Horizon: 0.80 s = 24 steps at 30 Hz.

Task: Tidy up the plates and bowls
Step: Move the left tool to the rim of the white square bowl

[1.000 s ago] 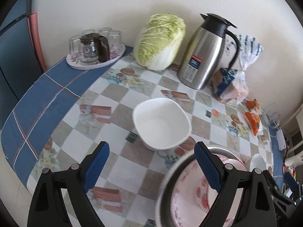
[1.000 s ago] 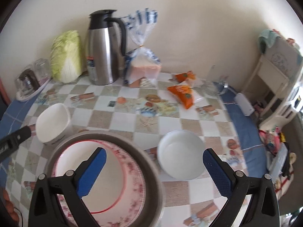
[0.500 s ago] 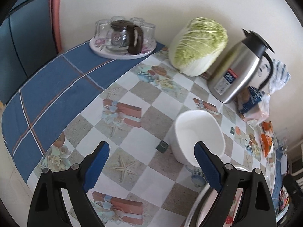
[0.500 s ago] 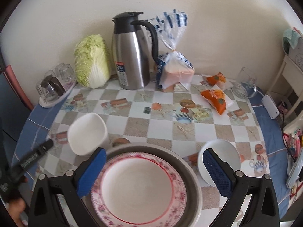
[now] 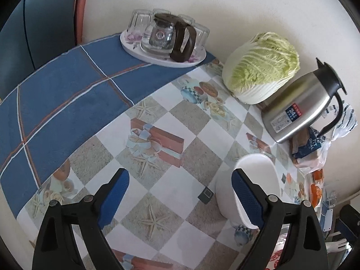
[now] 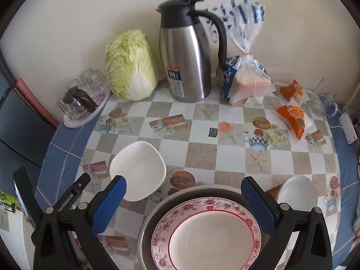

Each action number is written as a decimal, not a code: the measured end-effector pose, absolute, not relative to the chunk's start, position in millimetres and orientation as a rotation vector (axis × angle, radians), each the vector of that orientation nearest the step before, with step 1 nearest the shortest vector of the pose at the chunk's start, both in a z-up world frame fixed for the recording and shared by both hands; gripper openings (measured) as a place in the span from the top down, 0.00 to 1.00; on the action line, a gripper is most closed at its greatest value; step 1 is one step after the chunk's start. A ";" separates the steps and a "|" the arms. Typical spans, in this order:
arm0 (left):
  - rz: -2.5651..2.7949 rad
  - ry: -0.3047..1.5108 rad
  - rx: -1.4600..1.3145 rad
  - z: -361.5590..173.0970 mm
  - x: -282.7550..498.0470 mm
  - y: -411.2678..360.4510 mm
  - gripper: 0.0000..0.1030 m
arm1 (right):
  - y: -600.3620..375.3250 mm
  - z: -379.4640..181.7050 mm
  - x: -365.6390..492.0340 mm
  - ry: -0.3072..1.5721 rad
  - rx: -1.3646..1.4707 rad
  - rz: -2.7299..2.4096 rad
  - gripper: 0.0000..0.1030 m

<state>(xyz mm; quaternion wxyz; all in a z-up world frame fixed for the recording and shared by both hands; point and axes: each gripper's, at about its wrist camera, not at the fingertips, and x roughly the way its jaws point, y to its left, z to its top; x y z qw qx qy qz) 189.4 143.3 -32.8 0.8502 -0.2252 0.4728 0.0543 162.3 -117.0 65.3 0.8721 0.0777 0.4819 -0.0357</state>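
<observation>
My left gripper (image 5: 180, 180) is open over the checked tablecloth, nothing between its fingers. A white square bowl (image 5: 256, 175) stands just beyond its right finger, partly hidden by it. My right gripper (image 6: 183, 183) is open too, hovering above a pink-flowered plate (image 6: 211, 231) that lies inside a metal basin (image 6: 146, 220). In the right wrist view the square bowl (image 6: 139, 171) sits left of the basin, close to the left finger. A white round bowl (image 6: 297, 193) sits right of the basin. The left gripper's black tip (image 6: 76, 189) shows at the lower left.
Along the wall stand a steel thermos jug (image 6: 186, 60), a cabbage (image 6: 130, 67), a bagged loaf (image 6: 245, 78) and a tray of glasses with a glass pot (image 5: 164, 38). Orange snack packs (image 6: 292, 119) and a glass jug (image 6: 324, 105) lie at the right. The table edge curves at the left.
The left gripper swung left and rolled, so the square bowl went from between its fingers to its right finger. The right gripper drew back leftwards; the round bowl now sits outside its right finger.
</observation>
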 end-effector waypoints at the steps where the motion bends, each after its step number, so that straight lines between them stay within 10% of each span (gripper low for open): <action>1: 0.104 1.000 -0.479 -34.6 191.3 143.4 0.10 | -114.1 63.6 165.0 1.011 0.142 -0.083 0.00; 19: -0.032 1.061 -0.620 -54.8 215.0 139.9 0.11 | -70.9 17.3 203.8 1.113 -0.011 -0.106 0.12; 24: -0.043 1.075 -0.622 -56.9 219.5 136.5 0.27 | -68.0 8.6 212.6 1.131 -0.018 -0.120 0.21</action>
